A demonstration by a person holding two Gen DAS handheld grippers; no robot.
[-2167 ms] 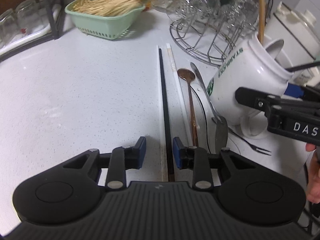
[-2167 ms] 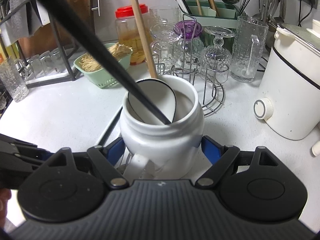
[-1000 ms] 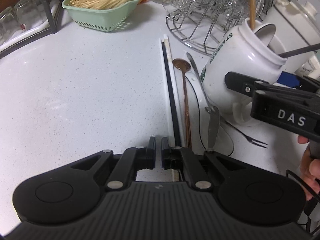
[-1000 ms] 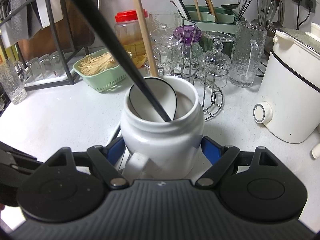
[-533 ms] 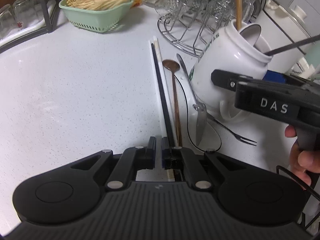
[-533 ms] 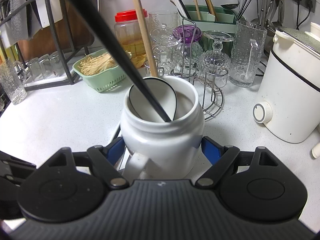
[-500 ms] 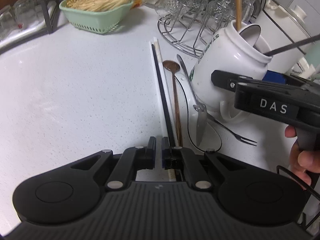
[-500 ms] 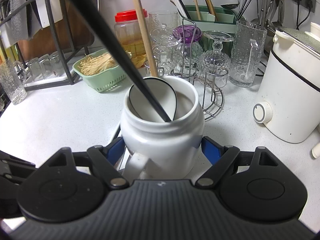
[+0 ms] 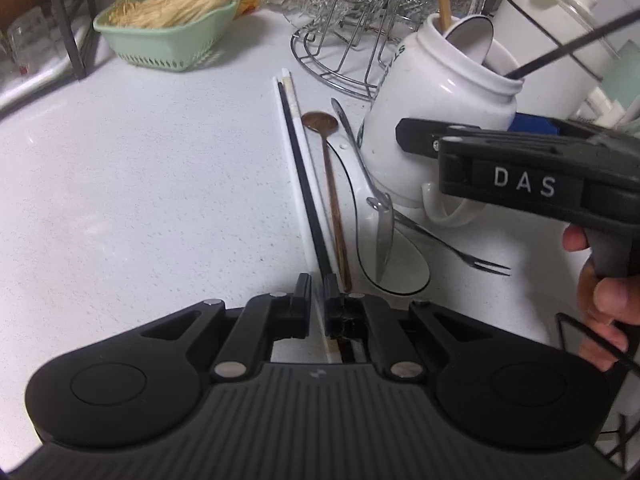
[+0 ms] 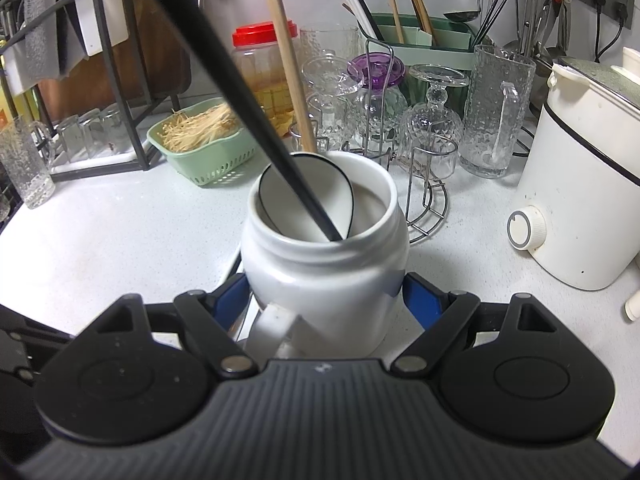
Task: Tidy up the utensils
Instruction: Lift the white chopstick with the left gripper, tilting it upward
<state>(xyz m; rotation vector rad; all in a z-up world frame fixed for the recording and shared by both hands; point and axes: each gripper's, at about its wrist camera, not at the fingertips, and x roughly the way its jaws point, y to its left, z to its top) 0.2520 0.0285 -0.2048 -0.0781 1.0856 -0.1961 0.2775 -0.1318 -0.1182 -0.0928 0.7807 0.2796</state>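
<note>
My left gripper (image 9: 318, 296) is shut on the near end of a thin white chopstick (image 9: 290, 152) that lies along the counter. Beside it lie a black chopstick (image 9: 304, 184), a second white chopstick (image 9: 298, 120), a brown spoon (image 9: 332, 192), a metal spoon (image 9: 380, 216), a white ceramic spoon (image 9: 400, 272) and a small fork (image 9: 452, 248). My right gripper (image 10: 326, 292) is shut on a white mug (image 10: 324, 272), blue pads on both its sides. The mug (image 9: 432, 92) stands on the counter with a wooden-handled ladle (image 10: 288, 64) and a black chopstick (image 10: 248, 112) in it.
A green basket (image 9: 168, 52) of thin sticks sits at the back left, next to a black wire rack (image 10: 80, 80). A wire stand with glasses (image 10: 400, 120) is right behind the mug. A white appliance (image 10: 580, 200) stands at the right. A green utensil holder (image 10: 420, 40) stands by the wall.
The left jaws, open around the chopsticks in the oldest frame, have closed on the white one and stayed shut. The right gripper keeps its hold on the mug, unmoved.
</note>
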